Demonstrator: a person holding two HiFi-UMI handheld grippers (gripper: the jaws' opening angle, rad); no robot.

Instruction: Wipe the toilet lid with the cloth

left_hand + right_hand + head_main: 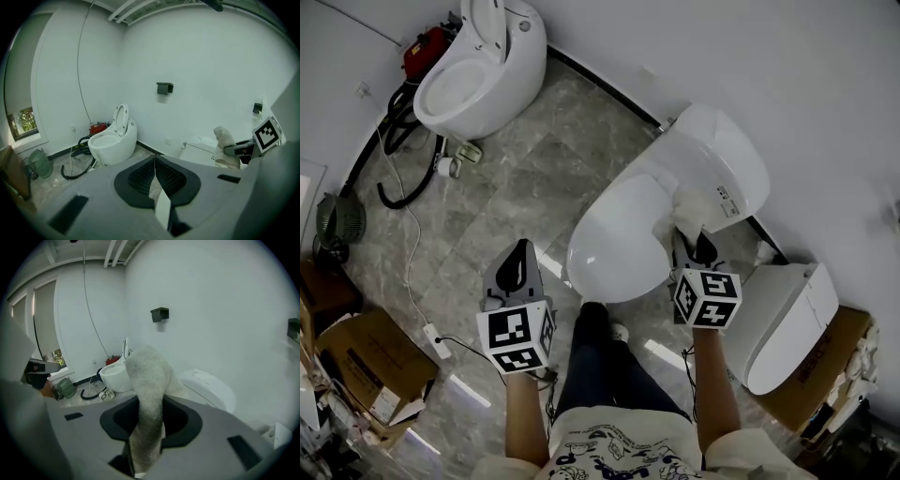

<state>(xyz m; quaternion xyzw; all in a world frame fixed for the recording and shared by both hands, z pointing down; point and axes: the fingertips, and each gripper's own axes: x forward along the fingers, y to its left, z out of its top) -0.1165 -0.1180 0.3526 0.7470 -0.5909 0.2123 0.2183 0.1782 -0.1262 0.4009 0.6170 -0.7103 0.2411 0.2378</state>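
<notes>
Head view: right gripper (694, 244) has its fingers clamped on the cloth (686, 208) at the toilet lid (614, 239)'s upper-right edge, left gripper (521, 255) pinched shut on nothing, so I'd guess most of the wiping's still left.

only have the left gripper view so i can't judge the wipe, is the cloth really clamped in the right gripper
observer: Yes. The right gripper view shows the right gripper shut on the cloth, which stands up from between its jaws.
operator: where is it over the toilet
observer: In the head view the cloth is at the rear right edge of the closed toilet lid.
operator: anything close on that side
observer: Another white toilet lies just right of that arm, beside a cardboard box.
</notes>
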